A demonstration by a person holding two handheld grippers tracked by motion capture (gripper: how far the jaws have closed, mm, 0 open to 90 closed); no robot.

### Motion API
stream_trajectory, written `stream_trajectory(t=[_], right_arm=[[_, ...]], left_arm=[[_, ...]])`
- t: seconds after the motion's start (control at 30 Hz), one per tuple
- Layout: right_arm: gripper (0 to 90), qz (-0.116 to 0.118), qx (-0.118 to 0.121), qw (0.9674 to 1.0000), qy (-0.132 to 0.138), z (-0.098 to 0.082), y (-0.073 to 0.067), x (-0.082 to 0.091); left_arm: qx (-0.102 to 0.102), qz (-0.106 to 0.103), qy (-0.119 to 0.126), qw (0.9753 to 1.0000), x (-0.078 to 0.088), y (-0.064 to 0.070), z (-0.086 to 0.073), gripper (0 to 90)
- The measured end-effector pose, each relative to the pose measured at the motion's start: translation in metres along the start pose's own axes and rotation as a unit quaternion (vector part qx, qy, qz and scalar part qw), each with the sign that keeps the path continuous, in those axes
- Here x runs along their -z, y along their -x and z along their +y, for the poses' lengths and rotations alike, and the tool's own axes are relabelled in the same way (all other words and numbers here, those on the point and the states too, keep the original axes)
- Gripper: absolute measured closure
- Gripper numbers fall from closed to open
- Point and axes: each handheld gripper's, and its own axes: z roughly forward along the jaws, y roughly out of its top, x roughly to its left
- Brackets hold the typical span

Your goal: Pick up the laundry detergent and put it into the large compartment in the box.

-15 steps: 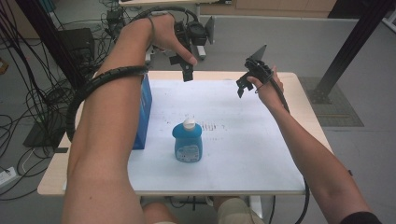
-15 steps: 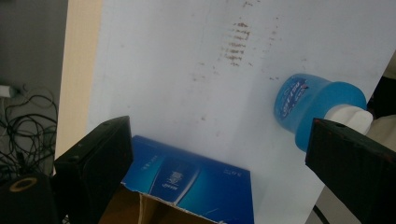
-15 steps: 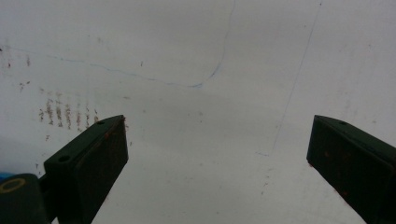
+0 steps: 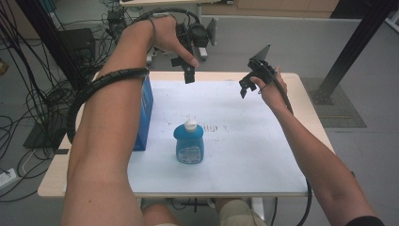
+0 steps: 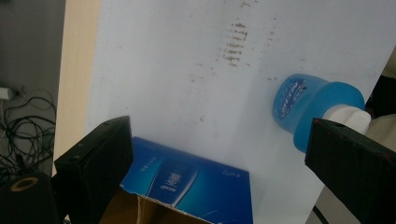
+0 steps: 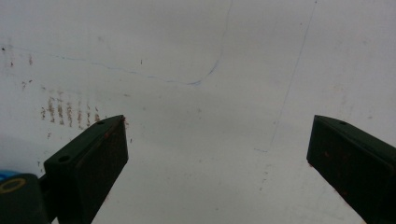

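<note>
Now, bottle: a blue bottle (image 4: 188,142) with a white cap stands upright on the white sheet (image 4: 244,141), about in the middle of it, a little toward the near edge. In the left gripper view it (image 5: 312,106) shows at the right, partly behind the right jaw.

Room around the bottle: the sheet is bare to its right and behind it, except for some small brown marks (image 4: 215,128) just beside it. To its left, near but apart, stands a blue box (image 4: 143,115).

Blue box: it stands along the left edge of the sheet, mostly hidden by the left forearm in the high view. In the left gripper view its top (image 5: 187,186) looks open, with a torn cardboard edge.

Left gripper (image 4: 187,67): it is held in the air above the far edge of the table, and the jaws stand wide apart with nothing between them.

Right gripper (image 4: 249,84): it is held above the far right part of the sheet, well apart from the bottle. Its own view shows jaws spread wide over bare sheet, holding nothing.

Table (image 4: 310,110): a strip of pale wood shows around the sheet on the left, far and right sides.

Beyond the edges: grey floor, with many black cables (image 4: 28,108) at the left.
</note>
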Motion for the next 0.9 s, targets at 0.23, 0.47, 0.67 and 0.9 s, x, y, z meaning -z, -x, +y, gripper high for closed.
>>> stream_trajectory(t=[0.23, 0.47, 0.67, 0.9], right_arm=[[5.0, -0.002, -0.001, 1.0, 0.0, -0.001, 0.001, 0.002], [5.1, -0.006, -0.001, 1.0, 0.001, -0.003, 0.002, 0.004], [5.1, -0.01, -0.002, 0.9999, 0.003, -0.005, 0.001, 0.005], [5.1, -0.016, -0.004, 0.9998, 0.005, -0.009, -0.003, 0.008]], left_arm=[[-0.004, -0.002, 0.001, 1.0, 0.0, 0.002, 0.001, 8.4], [-0.018, -0.011, 0.002, 0.9998, 0.001, 0.009, 0.004, 8.4], [-0.037, -0.018, 0.011, 0.9991, 0.007, 0.02, 0.001, 8.4], [-0.061, -0.025, 0.005, 0.9978, 0.008, 0.041, 0.0, 8.3]])
